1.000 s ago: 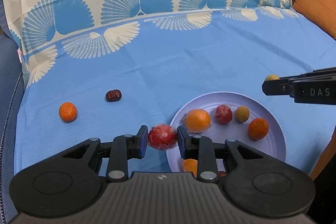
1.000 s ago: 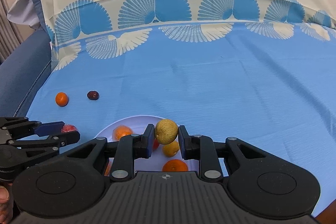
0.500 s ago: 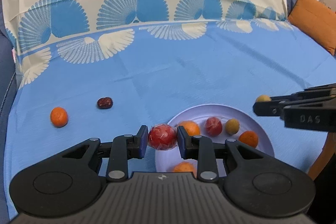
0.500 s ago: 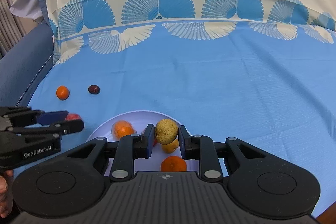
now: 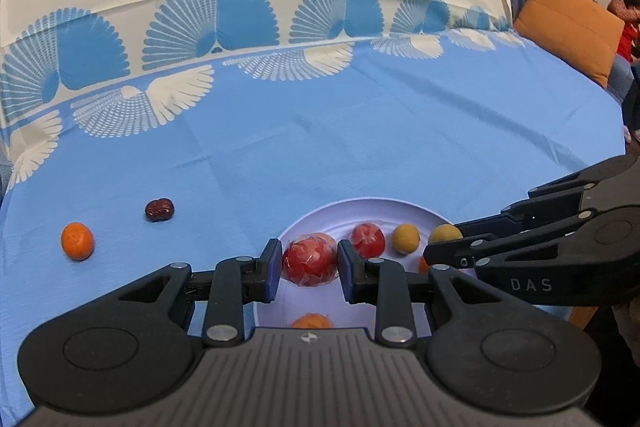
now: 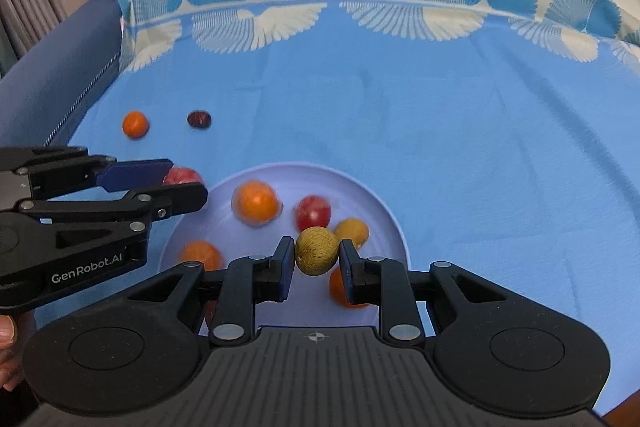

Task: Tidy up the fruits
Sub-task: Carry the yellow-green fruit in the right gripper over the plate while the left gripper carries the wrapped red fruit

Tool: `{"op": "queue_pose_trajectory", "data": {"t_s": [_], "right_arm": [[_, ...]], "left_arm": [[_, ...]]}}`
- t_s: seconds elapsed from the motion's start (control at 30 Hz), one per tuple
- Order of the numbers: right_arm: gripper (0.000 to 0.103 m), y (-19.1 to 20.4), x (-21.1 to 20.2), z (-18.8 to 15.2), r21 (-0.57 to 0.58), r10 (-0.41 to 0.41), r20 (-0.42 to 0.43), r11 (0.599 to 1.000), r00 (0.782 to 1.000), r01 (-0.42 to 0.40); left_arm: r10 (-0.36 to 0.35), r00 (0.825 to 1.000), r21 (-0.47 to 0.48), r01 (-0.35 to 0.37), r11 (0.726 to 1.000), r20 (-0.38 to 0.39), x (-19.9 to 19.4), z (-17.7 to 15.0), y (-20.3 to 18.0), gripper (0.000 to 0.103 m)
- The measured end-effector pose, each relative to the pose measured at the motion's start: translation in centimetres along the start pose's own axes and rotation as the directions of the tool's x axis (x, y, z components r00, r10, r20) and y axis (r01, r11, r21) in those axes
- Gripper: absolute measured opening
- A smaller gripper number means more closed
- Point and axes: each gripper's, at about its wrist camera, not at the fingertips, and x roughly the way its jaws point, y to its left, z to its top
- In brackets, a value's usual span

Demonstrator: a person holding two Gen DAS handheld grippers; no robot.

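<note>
The left gripper has its fingers clamped on a red wrapped fruit, held above the near left rim of the pale plate. The right gripper pinches a rough tan round fruit over the plate's near side. On the plate below lie a large orange, a red fruit, a yellow fruit and two more oranges, partly hidden. Farther left on the blue cloth, well apart from the plate, sit a small orange and a dark red date near each other
</note>
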Motion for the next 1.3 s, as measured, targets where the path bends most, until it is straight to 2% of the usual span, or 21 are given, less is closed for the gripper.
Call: {"op": "queue_pose_trajectory", "data": {"t_s": [0.5, 1.3], "right_arm": [[0.026, 0.2, 0.6, -0.2, -0.023, -0.003, -0.05, 1.0, 0.999, 0.002], [0.026, 0.4, 0.9, -0.2, -0.036, -0.007, -0.058, 0.999, 0.998, 0.005]], "left_arm": [[-0.01, 1.0, 0.053, 0.012, 0.999, -0.029, 0.8, -0.6, -0.9, 0.033], [-0.015, 1.0, 0.059, 0.016, 0.998, -0.018, 0.5, -0.5, -1.2, 0.033]]}}
